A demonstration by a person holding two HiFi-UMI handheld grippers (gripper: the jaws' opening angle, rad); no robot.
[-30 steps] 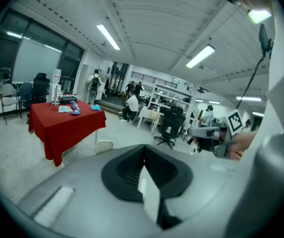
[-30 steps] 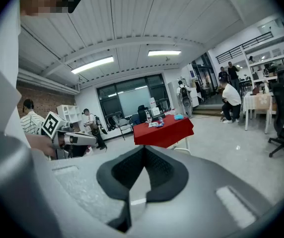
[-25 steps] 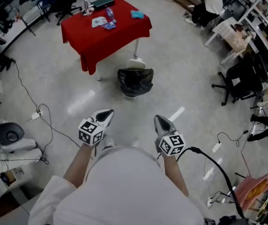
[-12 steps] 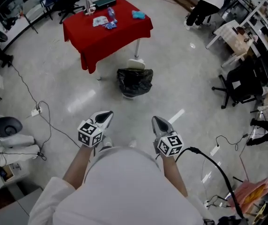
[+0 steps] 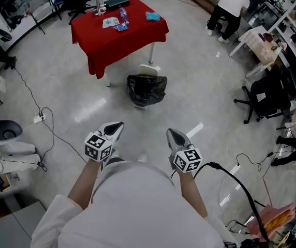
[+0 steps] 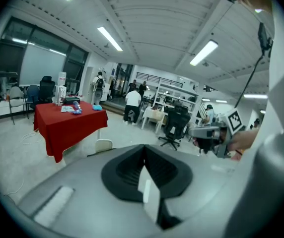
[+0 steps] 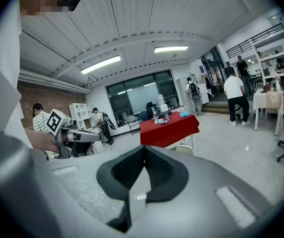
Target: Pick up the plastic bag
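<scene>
A black plastic bag (image 5: 147, 89) lines a small bin on the floor, just in front of the red-clothed table (image 5: 118, 32). My left gripper (image 5: 115, 127) is held low at waist height, well short of the bag, jaws shut and empty. My right gripper (image 5: 174, 135) hangs beside it, also shut with nothing between its fingers. In the left gripper view the table (image 6: 67, 124) stands ahead at left, and the right gripper (image 6: 201, 133) shows at the right. In the right gripper view the table (image 7: 169, 128) is ahead and the left gripper (image 7: 90, 136) is at left.
A white bin lid (image 5: 149, 70) leans behind the bag. Cables (image 5: 47, 133) trail over the floor at left, and a black cable (image 5: 241, 185) runs from my right gripper. Office chairs (image 5: 264, 94) and desks stand at right. A person (image 5: 228, 4) bends over at the far right.
The whole view has drifted slightly: table and bag sit a little lower and left in the head view. Both grippers stay shut in the same stance.
</scene>
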